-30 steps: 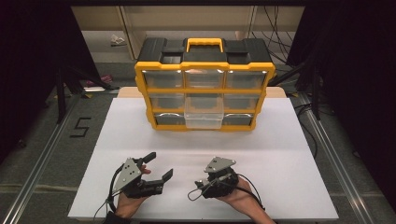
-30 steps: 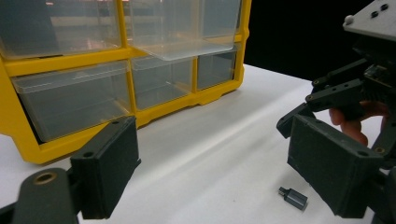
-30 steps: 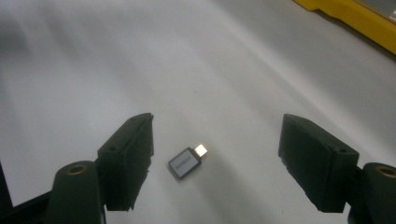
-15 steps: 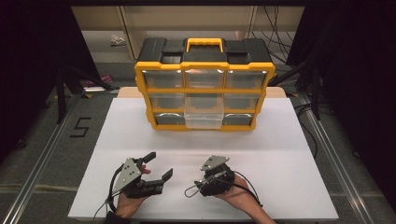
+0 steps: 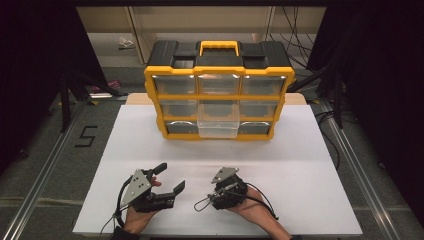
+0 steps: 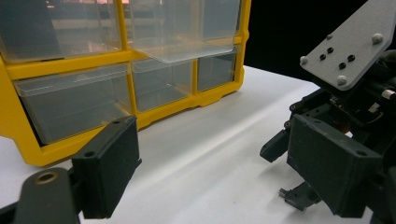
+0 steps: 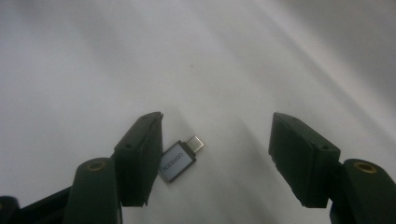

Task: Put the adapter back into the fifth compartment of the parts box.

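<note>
Small grey adapter [image 7: 178, 160] (plug end pointing away) lies on white table [image 5: 300, 165] between right gripper [image 7: 215, 154] jaws, just beside one jaw; jaws apart, have just been closing, not pressing it. Left gripper [image 5: 167, 177] jaws wide, nothing between.

In the right gripper view, the near end of the small grey adapter [image 7: 180, 158] is hidden behind one black jaw of the right gripper [image 7: 217, 158], so whether that jaw touches it cannot be told, and its printed lettering is too small to read surely. In the high view, the right gripper [image 5: 216, 196] points down near the front edge of the white table [image 5: 300, 165], covering its own jaws. In the left gripper view, the top and left picture edges cut off the yellow drawer organizer [image 6: 65, 70].
</note>
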### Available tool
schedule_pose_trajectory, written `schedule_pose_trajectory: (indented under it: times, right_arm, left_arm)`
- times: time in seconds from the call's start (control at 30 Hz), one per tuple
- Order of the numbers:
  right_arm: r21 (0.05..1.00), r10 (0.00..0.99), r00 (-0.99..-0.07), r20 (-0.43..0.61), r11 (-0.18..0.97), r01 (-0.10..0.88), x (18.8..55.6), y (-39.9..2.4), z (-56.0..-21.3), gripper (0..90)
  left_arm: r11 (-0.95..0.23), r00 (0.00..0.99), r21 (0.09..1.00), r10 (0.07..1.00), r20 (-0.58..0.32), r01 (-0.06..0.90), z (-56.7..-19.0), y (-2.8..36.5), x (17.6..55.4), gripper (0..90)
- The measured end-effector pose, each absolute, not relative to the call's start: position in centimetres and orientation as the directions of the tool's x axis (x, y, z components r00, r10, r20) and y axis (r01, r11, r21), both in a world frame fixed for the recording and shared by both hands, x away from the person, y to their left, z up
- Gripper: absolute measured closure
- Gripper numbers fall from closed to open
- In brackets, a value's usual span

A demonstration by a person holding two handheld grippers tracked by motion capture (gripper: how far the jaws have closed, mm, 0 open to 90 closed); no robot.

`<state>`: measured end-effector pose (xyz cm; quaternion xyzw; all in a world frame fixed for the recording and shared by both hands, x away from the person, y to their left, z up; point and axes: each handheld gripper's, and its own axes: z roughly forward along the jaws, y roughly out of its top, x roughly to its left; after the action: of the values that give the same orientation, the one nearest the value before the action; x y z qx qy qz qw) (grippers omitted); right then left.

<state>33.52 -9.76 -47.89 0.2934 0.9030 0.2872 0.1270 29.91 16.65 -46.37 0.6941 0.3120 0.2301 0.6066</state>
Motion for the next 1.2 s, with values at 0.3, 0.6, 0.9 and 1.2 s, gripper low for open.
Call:
schedule_pose_trajectory:
  times: [0.3, 0.6, 0.9, 1.2]
  right_arm:
    - [0.560, 0.580, -0.812, -0.072, 0.697, 0.448, 33.69, -9.83, -47.96, 44.2]
    - [0.517, 0.550, -0.834, -0.032, 0.724, 0.457, 33.81, -10.16, -47.56, 61.0]
    - [0.486, 0.527, -0.850, 0.001, 0.743, 0.461, 34.13, -10.06, -47.32, 73.6]
    - [0.461, 0.512, -0.859, 0.015, 0.759, 0.460, 34.50, -9.86, -47.12, 76.3]
  left_arm:
    - [-0.062, 0.700, 0.983, 0.710, -0.080, 0.175, -46.40, 16.53, 29.72, 16.5]
    - [-0.061, 0.700, 0.982, 0.710, -0.083, 0.178, -46.41, 16.47, 29.68, 16.5]
    - [-0.066, 0.699, 0.982, 0.711, -0.079, 0.178, -46.44, 16.45, 29.74, 16.5]
    - [-0.064, 0.698, 0.982, 0.712, -0.079, 0.177, -46.43, 16.45, 29.74, 16.7]
